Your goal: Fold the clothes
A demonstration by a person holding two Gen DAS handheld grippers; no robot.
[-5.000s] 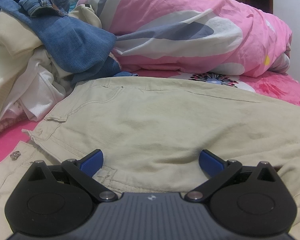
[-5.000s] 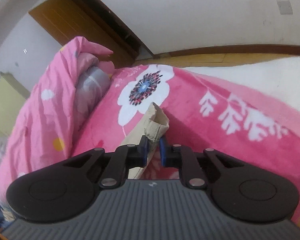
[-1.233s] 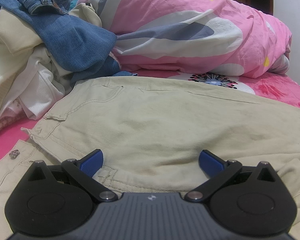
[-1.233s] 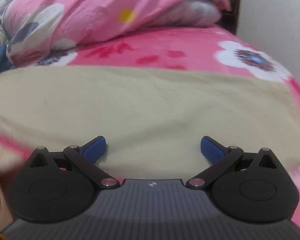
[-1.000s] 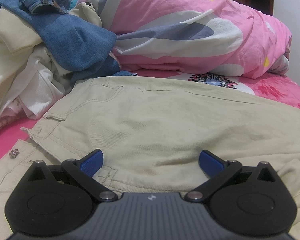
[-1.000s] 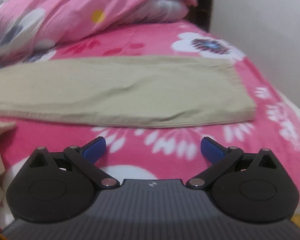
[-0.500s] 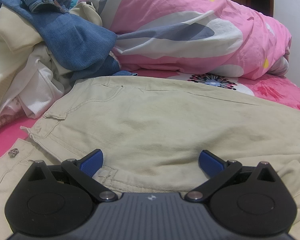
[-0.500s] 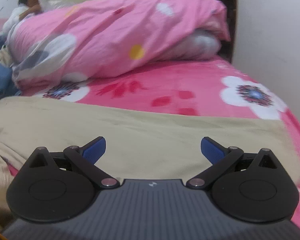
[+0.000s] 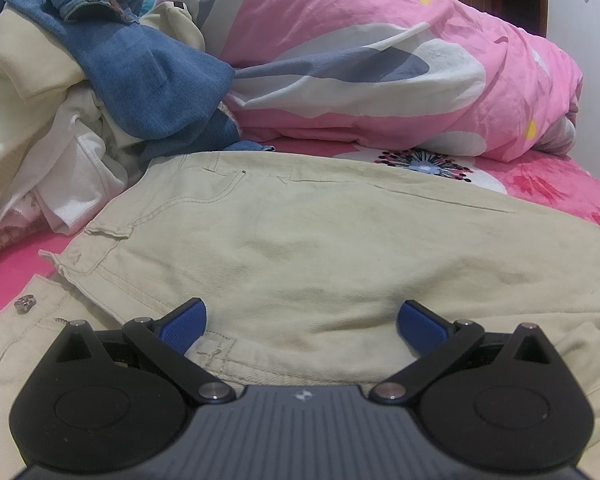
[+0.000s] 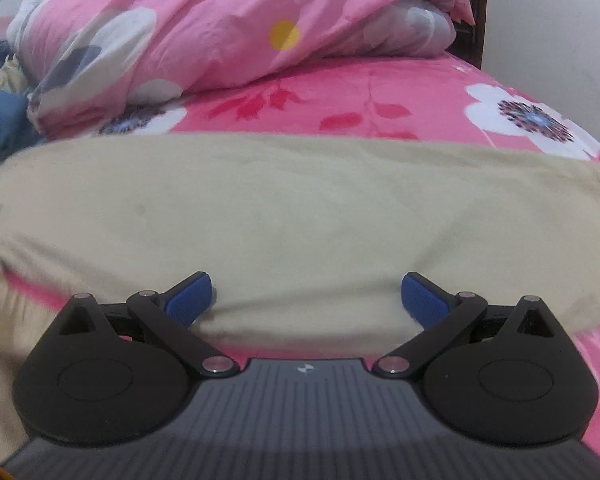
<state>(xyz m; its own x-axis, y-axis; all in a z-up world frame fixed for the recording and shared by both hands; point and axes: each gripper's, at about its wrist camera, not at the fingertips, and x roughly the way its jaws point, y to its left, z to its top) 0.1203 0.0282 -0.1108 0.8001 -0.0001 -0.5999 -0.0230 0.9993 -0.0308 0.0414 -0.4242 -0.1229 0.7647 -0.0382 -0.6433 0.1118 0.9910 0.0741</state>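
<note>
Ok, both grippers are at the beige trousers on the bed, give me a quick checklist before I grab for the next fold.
1. Left gripper open: ok.
2. Right gripper open: ok.
3. Beige trousers lying flat on the pink sheet: ok, mild wrinkles.
4. Trouser edge between the right fingers: ok.
5. Laundry pile off the trousers: cannot tell, it sits close beside the waistband.
6. Legs stacked evenly: cannot tell, lower layer mostly hidden.

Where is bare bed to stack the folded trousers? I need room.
Free: pink sheet between the khaki trousers and the rolled duvet, toward the wall. Crowded: the clothes pile left of the waistband.
</note>
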